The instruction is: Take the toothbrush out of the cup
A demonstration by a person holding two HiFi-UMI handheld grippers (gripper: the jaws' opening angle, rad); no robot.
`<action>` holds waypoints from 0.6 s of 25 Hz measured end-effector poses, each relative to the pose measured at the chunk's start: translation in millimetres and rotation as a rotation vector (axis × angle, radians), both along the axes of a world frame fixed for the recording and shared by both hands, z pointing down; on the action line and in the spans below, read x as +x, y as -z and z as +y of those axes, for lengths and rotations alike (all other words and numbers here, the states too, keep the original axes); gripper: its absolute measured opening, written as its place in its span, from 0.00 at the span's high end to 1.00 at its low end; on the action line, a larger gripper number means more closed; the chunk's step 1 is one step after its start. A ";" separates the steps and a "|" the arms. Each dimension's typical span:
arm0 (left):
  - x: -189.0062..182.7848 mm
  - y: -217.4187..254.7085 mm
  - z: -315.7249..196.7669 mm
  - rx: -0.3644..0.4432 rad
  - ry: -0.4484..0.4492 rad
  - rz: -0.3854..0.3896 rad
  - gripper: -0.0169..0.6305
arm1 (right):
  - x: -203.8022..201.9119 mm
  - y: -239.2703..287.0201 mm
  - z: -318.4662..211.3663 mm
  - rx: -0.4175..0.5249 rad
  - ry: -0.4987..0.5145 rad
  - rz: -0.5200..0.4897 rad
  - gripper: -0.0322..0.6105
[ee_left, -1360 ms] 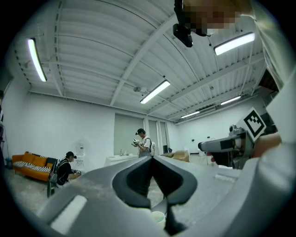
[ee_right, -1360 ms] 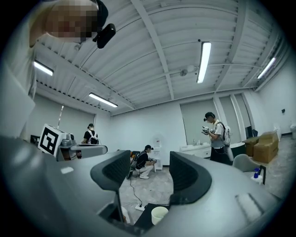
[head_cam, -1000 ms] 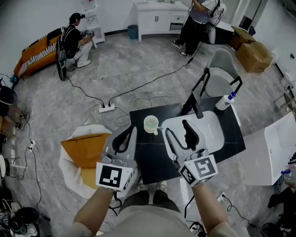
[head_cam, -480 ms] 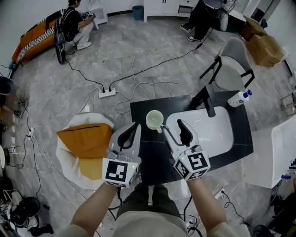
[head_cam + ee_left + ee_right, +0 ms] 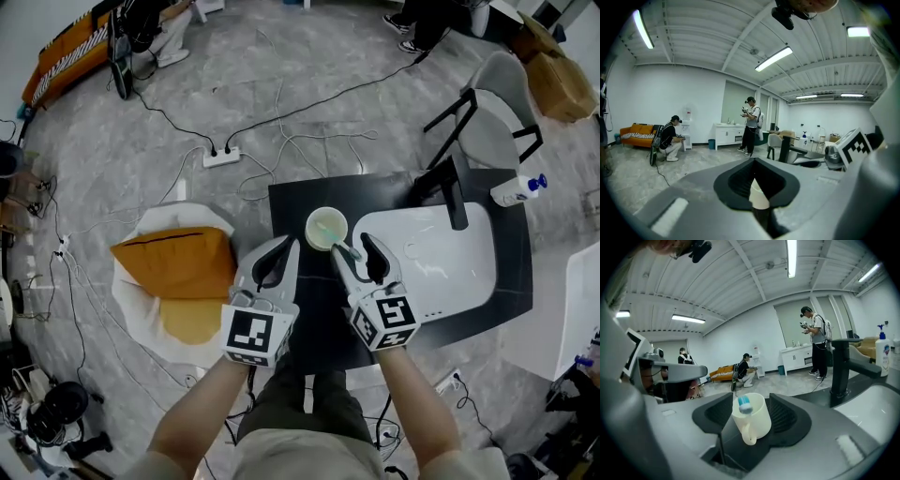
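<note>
We hold the right tool (image 5: 352,249) just on our side of the cup (image 5: 326,228), its jaws spread wide. In the right gripper view the cream cup stands between the two dark pads and, as far as we can see, touches neither. The toothbrush (image 5: 745,404) is in the cup. Its blue-and-white head pokes above the rim on the side nearest the right tool and leans toward it. The cup's handle points to that same side. The cup stands upright on the black counter (image 5: 302,314), near the counter's far edge.

We hold the left tool (image 5: 283,251) to the left of the cup and a little nearer to us. Its jaws are closed together and grip nothing — through the small opening between their pads we glimpse a pale sliver of the cup.

Just right of the cup a white sink (image 5: 441,253) is set into the counter, and a black faucet (image 5: 455,187) reaches over the sink's far side. Further right of the cup, at the counter's far corner, lies a white bottle (image 5: 520,190) with a blue cap. Left of the cup, off the counter, an orange cushion (image 5: 173,272) rests on the floor. Beyond the cup a power strip (image 5: 221,156) lies among loose cables.
</note>
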State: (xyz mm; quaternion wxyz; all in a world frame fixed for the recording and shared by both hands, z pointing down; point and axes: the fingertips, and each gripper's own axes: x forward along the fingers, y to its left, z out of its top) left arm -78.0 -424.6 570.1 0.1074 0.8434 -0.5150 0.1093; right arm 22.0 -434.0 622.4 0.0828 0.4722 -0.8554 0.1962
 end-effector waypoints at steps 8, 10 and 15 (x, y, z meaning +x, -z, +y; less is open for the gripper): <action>3.6 -49.3 3.8 -0.106 -0.021 0.004 0.97 | -1.5 -35.0 -3.3 -0.032 -0.004 0.024 0.68; 2.8 -53.1 7.1 -0.116 -0.025 0.001 0.97 | -2.6 -34.3 -3.9 -0.024 -0.008 0.028 0.72; -4.5 -50.6 9.9 -0.130 -0.004 0.012 0.97 | -4.0 -25.8 -3.8 -0.005 -0.015 0.054 0.89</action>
